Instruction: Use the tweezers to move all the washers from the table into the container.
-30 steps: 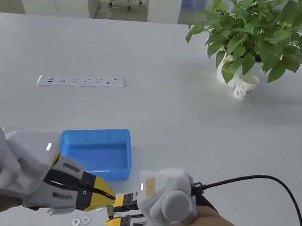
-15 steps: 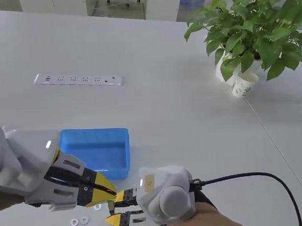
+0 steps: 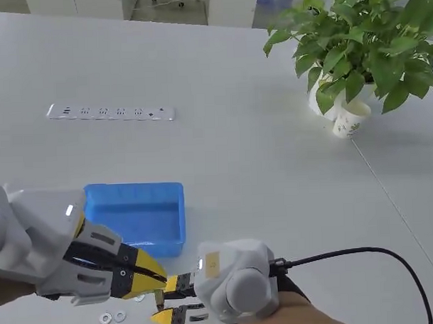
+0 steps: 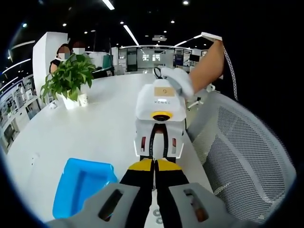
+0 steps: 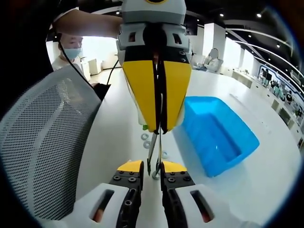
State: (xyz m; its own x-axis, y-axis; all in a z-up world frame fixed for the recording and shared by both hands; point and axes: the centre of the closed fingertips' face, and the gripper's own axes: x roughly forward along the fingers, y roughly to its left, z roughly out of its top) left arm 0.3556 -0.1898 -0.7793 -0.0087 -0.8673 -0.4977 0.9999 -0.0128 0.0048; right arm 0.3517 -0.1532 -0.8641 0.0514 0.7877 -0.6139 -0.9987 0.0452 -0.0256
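Tweezers clamped in left tool, tips between right tool's jaws, grip there unclear; washers on table beside container.

Thin tweezers point down at silver washers beside the blue container.

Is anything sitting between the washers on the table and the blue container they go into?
Nothing visible does. The washers lie on bare table close to the near wall of the blue container, with no other object between. The left gripper, tongs shut on the tweezers, hangs over that stretch.
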